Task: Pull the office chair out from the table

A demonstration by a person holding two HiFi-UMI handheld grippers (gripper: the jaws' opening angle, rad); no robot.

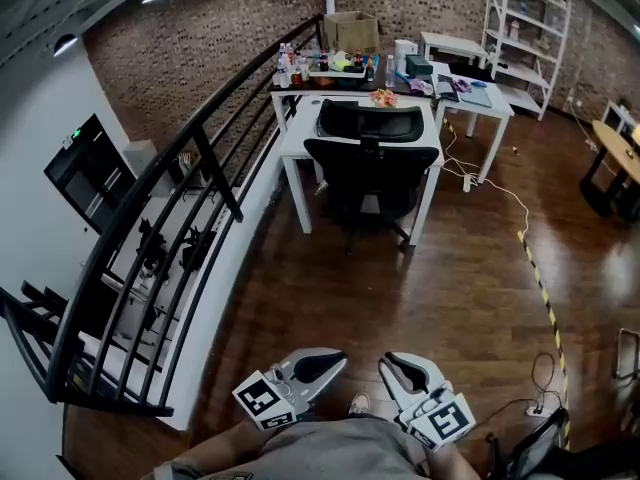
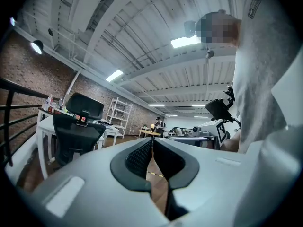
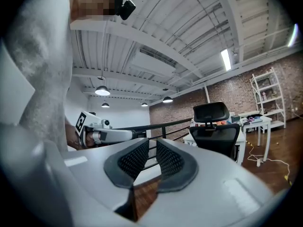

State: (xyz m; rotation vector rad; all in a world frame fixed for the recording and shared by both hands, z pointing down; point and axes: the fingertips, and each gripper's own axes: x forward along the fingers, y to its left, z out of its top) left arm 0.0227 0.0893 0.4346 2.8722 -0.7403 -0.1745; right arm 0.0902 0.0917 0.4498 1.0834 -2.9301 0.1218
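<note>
Whereas the head view looked down on the office chair [image 1: 370,168] pushed under the white table [image 1: 298,140], back toward us, well ahead of both grippers, the gripper views showed it standing upright. Left gripper [image 1: 338,361]: jaws met, empty; right gripper [image 1: 386,362]: narrow gap, empty.

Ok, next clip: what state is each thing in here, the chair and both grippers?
office chair: pushed in at the white table, untouched.
left gripper: shut, empty, well short of the chair.
right gripper: jaws slightly apart, nothing between them, well short of the chair.
</note>
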